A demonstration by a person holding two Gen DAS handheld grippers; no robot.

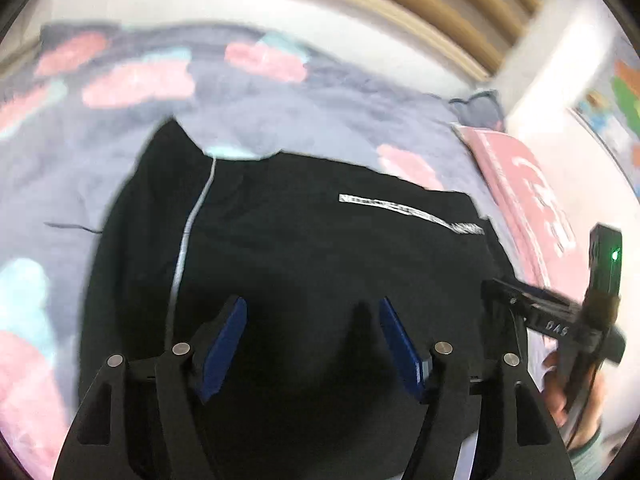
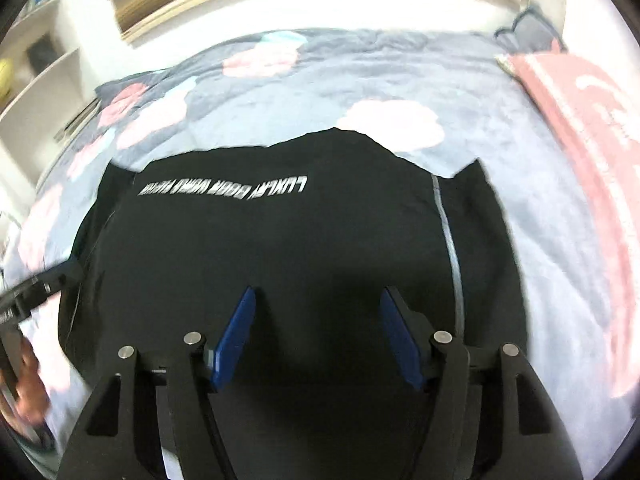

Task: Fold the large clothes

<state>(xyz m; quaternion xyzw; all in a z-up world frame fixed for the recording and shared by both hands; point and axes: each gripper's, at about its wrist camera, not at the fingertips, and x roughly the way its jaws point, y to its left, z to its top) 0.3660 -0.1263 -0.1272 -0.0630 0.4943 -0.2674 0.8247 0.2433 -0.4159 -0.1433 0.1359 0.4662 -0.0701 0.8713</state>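
Surroundings: a grey-blue bedspread (image 2: pixel 280 92) printed with pink and pale turquoise blotches is lying under everything and stretching beyond both grippers; a wooden slatted headboard (image 1: pixel 360 4) is running along the far edge.
Pink item: a pink cloth with white markings (image 2: pixel 588 152) is lying to the right of the right gripper, well apart from its fingers; the left wrist view is showing the same cloth (image 1: pixel 528 200) ahead and to the right.
Shelving: pale shelves (image 2: pixel 44 80) are standing far off to the left of the right gripper.
Obstruction: nothing is lying between either gripper's fingers and the fabric below.
Garment: a black garment (image 2: pixel 280 248) with a line of white lettering and a thin pale stripe is lying spread on the bedspread, directly beneath and ahead of both grippers; in the left wrist view the garment (image 1: pixel 300 264) is filling the middle.
Left gripper (image 1: pixel 312 308): its blue pads are standing spread apart above the black fabric, pinching nothing.
Right gripper (image 2: pixel 318 300): its pads are standing spread too, with only fabric showing below the gap, nothing clamped.
Neighbours: each gripper is appearing at the edge of the other's view, held by a hand (image 1: pixel 568 392).
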